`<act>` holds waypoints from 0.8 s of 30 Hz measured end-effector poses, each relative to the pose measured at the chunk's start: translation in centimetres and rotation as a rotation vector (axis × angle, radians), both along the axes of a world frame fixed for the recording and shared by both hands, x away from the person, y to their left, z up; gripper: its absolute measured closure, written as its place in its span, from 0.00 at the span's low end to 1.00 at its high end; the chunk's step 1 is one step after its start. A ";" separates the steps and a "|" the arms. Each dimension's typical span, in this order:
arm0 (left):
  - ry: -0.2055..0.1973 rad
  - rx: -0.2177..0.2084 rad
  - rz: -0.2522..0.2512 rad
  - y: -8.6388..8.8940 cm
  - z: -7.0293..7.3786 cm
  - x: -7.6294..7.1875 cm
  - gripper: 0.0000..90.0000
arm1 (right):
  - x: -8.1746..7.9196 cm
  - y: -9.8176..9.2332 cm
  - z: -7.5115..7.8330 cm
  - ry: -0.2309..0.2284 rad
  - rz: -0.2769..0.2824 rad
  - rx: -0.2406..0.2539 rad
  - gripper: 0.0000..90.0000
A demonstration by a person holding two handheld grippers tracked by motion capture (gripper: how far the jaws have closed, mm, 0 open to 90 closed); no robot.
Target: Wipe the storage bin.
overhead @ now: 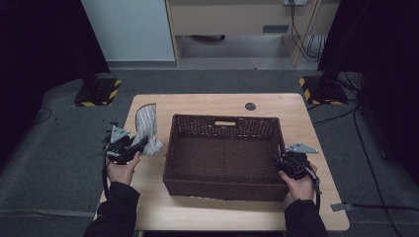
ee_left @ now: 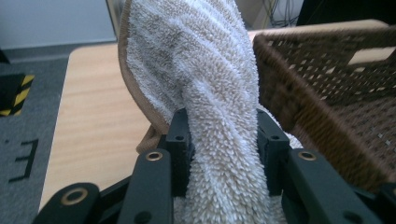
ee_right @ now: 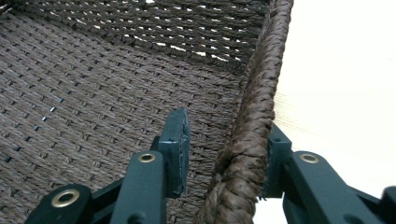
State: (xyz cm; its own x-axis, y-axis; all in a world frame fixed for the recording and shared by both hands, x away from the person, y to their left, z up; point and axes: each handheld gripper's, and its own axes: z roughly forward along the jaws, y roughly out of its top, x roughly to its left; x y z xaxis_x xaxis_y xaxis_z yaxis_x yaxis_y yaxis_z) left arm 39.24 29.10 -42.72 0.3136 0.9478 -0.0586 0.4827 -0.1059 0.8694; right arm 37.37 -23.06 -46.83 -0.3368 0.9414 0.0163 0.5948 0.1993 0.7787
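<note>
While the left gripper (ee_left: 223, 140) clamps the towel (ee_left: 205, 84) beside the basket (overhead: 223, 148), the right gripper (ee_right: 224, 149) straddles the rim, one jaw apart from it; the towel is not yet inside.

High view: fixed overhead, near edge of worktop (overhead: 217, 106), faces forward and down; whole worktop, floor and far wall in frame. Left gripper view: rides left claw (ee_left: 223, 140), looks along jaws, very close on towel (ee_left: 196, 70), basket (ee_left: 327, 84) wall at right, worktop edge and floor at left. Right gripper view: rides right claw (ee_right: 224, 154), looks along jaws straddling basket rim, close range. All three views share basket.
</note>
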 end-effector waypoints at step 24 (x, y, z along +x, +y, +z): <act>-0.024 0.025 -0.076 -1.9 -1.2 4.3 0.71 | 0.1 0.8 0.0 -0.002 0.061 0.001 0.72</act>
